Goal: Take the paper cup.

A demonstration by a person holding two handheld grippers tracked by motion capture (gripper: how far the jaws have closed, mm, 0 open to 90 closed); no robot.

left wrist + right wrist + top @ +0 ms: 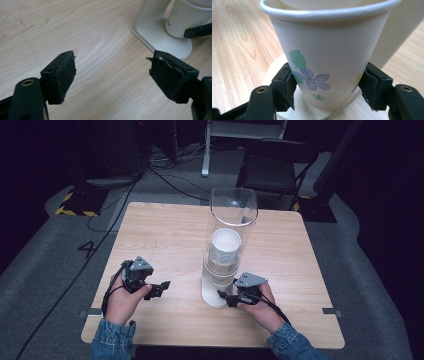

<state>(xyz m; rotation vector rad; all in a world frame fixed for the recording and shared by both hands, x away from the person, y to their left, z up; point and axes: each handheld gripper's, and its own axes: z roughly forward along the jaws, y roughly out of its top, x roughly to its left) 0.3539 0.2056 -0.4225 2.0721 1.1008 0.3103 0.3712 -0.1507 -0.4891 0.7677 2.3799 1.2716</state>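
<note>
Left gripper (pixel 159 289), right gripper (pixel 226 297): black bodies, grey three-cornered top plates, black cables, brass-ringed screw holes, frayed black pads (pixel 64 77). Blue denim sleeves (pixel 111 340).

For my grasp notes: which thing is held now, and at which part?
The right gripper clamps the bottom paper cup by its lower sides. The left gripper holds nothing.

i see a smooth matt white paper cup with flower print (pixel 324 62), a glossy clear plastic dispenser tube (pixel 233 210), a pale wood-grain worktop (pixel 165 240), and rough black rubber pads (pixel 63 77).
</note>
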